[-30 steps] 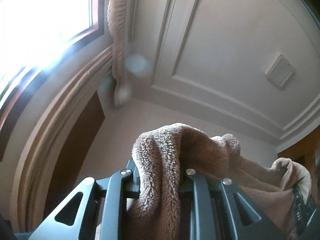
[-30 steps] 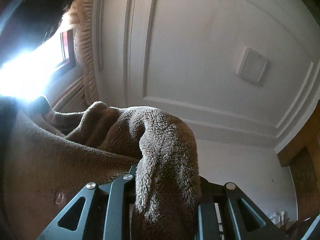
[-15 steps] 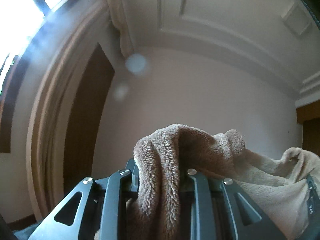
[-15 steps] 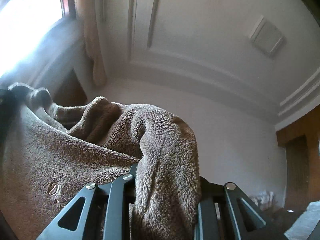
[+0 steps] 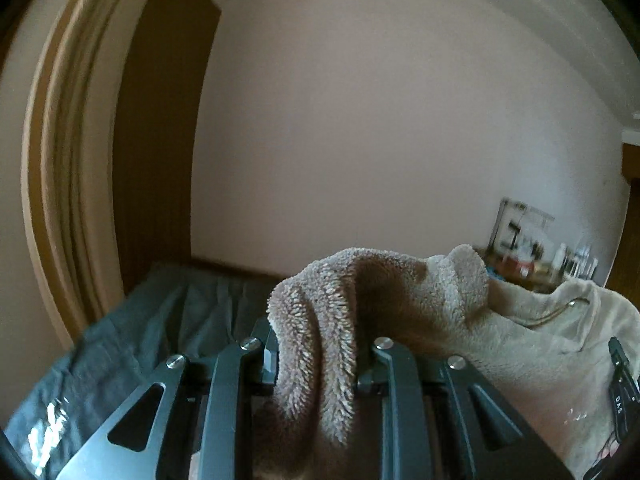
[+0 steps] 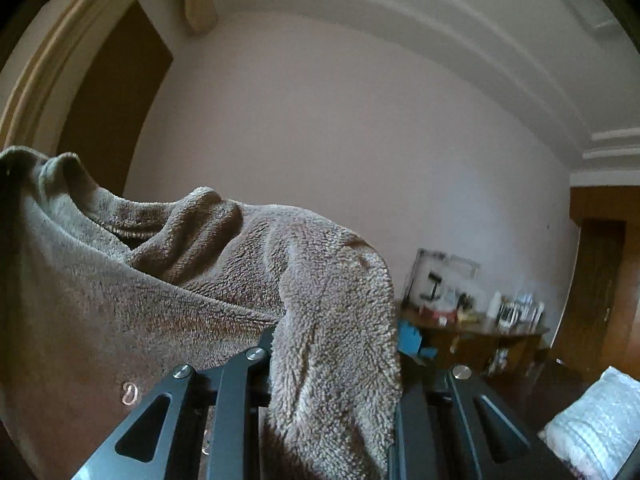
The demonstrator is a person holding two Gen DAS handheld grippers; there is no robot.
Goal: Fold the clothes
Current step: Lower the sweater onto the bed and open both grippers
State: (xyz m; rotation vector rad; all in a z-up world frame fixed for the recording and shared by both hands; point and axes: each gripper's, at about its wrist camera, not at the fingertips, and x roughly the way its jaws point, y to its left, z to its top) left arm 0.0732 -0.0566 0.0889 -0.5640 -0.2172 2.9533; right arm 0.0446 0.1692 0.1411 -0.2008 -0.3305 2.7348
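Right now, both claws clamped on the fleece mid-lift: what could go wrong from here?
1. The left claw pinches only a bunched edge of the fleece garment; its weight could pull that edge free.
2. The span sags toward the right claw, so it may land creased on the dark bed cover.
3. A cluttered wooden table stands beyond; a wide swing might snag it.

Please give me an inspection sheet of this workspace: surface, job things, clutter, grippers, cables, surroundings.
Surface: dark grey sheet, wrinkled, below the left gripper.
Job's things: beige fleece garment, bunched, spanning both grippers.
Clutter: wooden side table crowded with small items, blurred; white pillow.
Grippers: left gripper shut on the fleece; right gripper shut on the fleece.
Cables: nothing seen.
Surroundings: pale wall, brown door, ceiling moulding.
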